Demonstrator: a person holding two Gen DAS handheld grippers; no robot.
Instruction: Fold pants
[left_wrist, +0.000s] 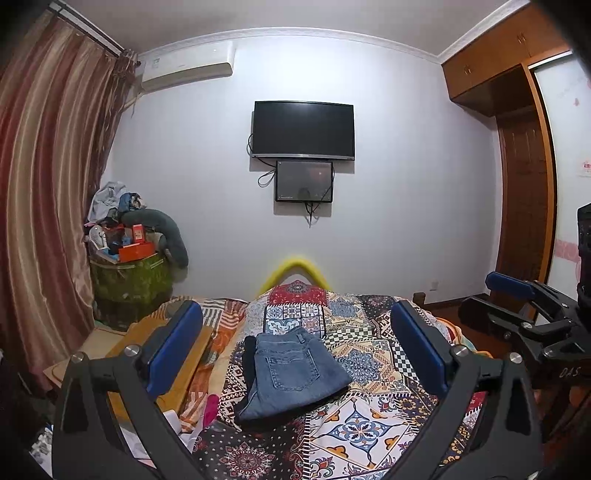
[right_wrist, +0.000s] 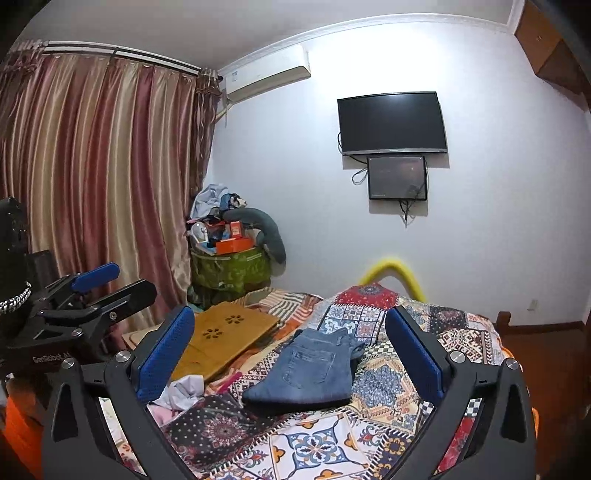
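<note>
Blue jeans (left_wrist: 291, 373) lie folded into a compact stack on the patterned bedspread (left_wrist: 369, 424), back pocket up; they also show in the right wrist view (right_wrist: 314, 373). My left gripper (left_wrist: 295, 347) is open and empty, held above the bed short of the jeans. My right gripper (right_wrist: 291, 350) is open and empty too, also raised short of the jeans. The right gripper shows at the right edge of the left wrist view (left_wrist: 517, 295), and the left gripper shows at the left edge of the right wrist view (right_wrist: 103, 284), both with jaws apart.
A wooden lap desk (right_wrist: 221, 339) lies on the bed left of the jeans, with crumpled cloth (right_wrist: 181, 395) near it. A cluttered green bin (right_wrist: 229, 273) stands by the curtain (right_wrist: 92, 184). A TV (left_wrist: 303, 129) hangs on the far wall. A wooden wardrobe (left_wrist: 524, 184) is at right.
</note>
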